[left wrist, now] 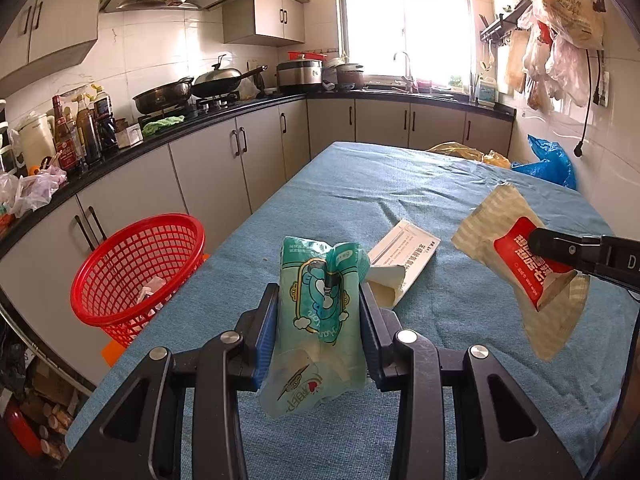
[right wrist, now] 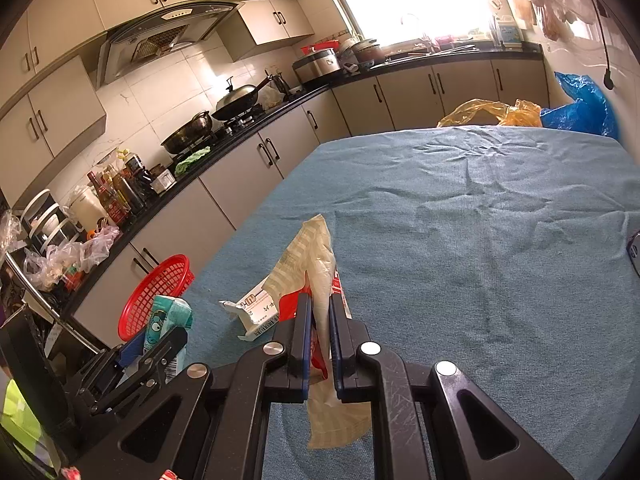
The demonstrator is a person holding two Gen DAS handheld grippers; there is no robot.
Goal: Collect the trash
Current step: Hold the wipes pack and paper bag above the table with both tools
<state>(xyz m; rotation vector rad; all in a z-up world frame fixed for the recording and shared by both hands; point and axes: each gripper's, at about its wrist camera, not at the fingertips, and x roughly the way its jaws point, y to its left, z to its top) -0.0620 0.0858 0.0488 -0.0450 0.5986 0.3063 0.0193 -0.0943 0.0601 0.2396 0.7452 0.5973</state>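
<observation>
My left gripper (left wrist: pixel 319 294) is shut on a teal tissue wrapper (left wrist: pixel 320 320) and holds it above the blue-clothed table (left wrist: pixel 400 192). My right gripper (right wrist: pixel 319 300) is shut on a beige striped wrapper with a red label (right wrist: pixel 316 256), also lifted off the cloth; it shows at the right of the left wrist view (left wrist: pixel 524 272). A white torn paper box (left wrist: pixel 400 256) lies on the table between them, also seen in the right wrist view (right wrist: pixel 256 312). A red mesh basket (left wrist: pixel 136 272) stands at the table's left edge, with a scrap inside.
Kitchen counter with bottles, pans and a cooker (left wrist: pixel 300 74) runs along the left and back. Yellow bag (left wrist: pixel 460 152) and blue bag (left wrist: pixel 548 164) sit beyond the table's far edge. Plastic bags (left wrist: pixel 560 32) hang on the right wall.
</observation>
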